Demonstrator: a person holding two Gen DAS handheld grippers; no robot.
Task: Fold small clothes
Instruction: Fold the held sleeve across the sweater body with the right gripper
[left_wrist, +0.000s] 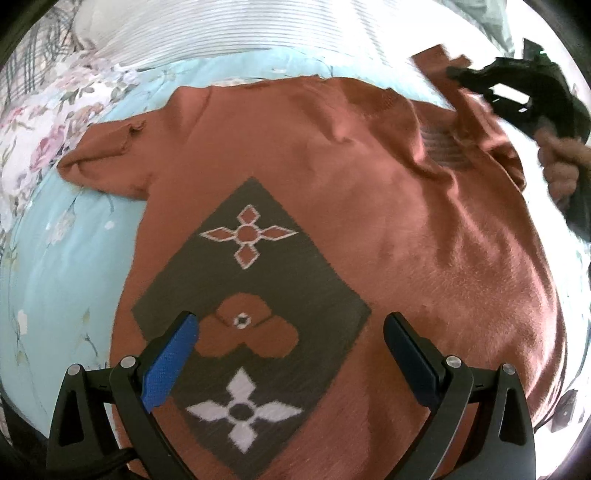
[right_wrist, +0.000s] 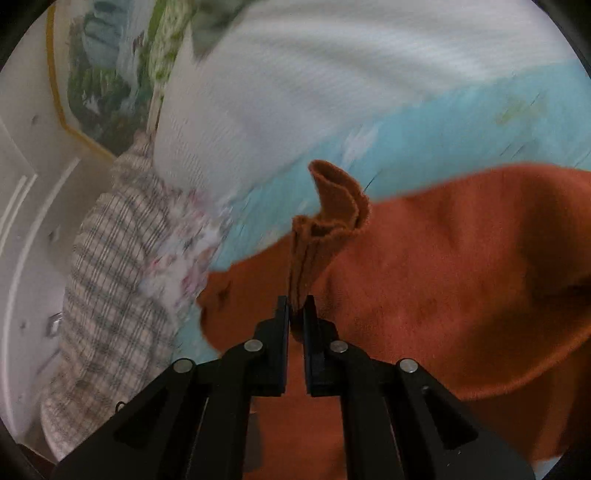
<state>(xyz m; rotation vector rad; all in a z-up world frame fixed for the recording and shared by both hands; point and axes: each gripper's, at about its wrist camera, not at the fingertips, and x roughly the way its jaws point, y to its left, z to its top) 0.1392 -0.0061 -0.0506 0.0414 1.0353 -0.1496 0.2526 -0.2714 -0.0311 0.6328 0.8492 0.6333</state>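
Note:
A rust-orange knit sweater (left_wrist: 369, 206) with a dark diamond panel and flower motifs lies flat on a light blue floral bedsheet (left_wrist: 62, 266). My left gripper (left_wrist: 291, 332) is open and empty just above the sweater's lower front. Its left sleeve (left_wrist: 107, 155) lies spread to the left. My right gripper (right_wrist: 296, 306) is shut on the right sleeve's ribbed cuff (right_wrist: 325, 221) and holds it lifted above the sweater body (right_wrist: 461, 277). The right gripper (left_wrist: 517, 92) also shows at upper right in the left wrist view, over the sweater's shoulder.
A white ribbed pillow (left_wrist: 221, 33) lies beyond the sweater. A plaid cloth (right_wrist: 110, 295) and floral fabric (right_wrist: 184, 258) lie at the bed's edge. A white panelled door (right_wrist: 26, 221) and a framed picture (right_wrist: 103, 74) stand behind.

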